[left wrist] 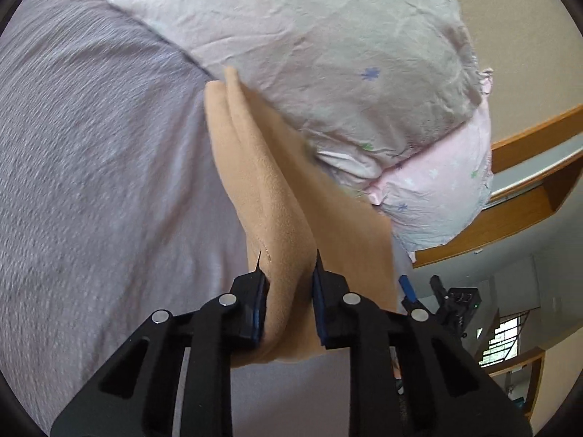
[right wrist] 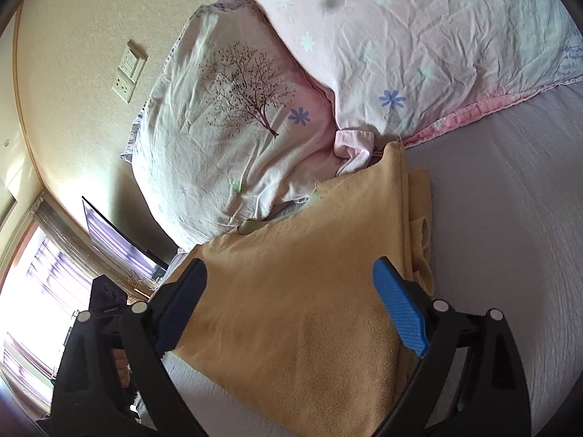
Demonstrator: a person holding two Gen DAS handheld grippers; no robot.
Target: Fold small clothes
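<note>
Left gripper (left wrist: 288,266) fingers pinch a thick fold of the tan garment (left wrist: 269,189) above the grey bedsheet (left wrist: 91,145); right gripper (right wrist: 291,284) fingers spread wide over it, holding nothing. Layers could slip apart and undo the fold against the pillow (left wrist: 328,54).

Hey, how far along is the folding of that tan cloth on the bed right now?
Partly done: the tan cloth already lies doubled, its stacked layers showing along one edge on the grey bedsheet. In hand: the left gripper pinches a folded bundle of it, while the right gripper stands open over the flat part. Left: probably one more fold, then setting it down near the floral pillows.
</note>
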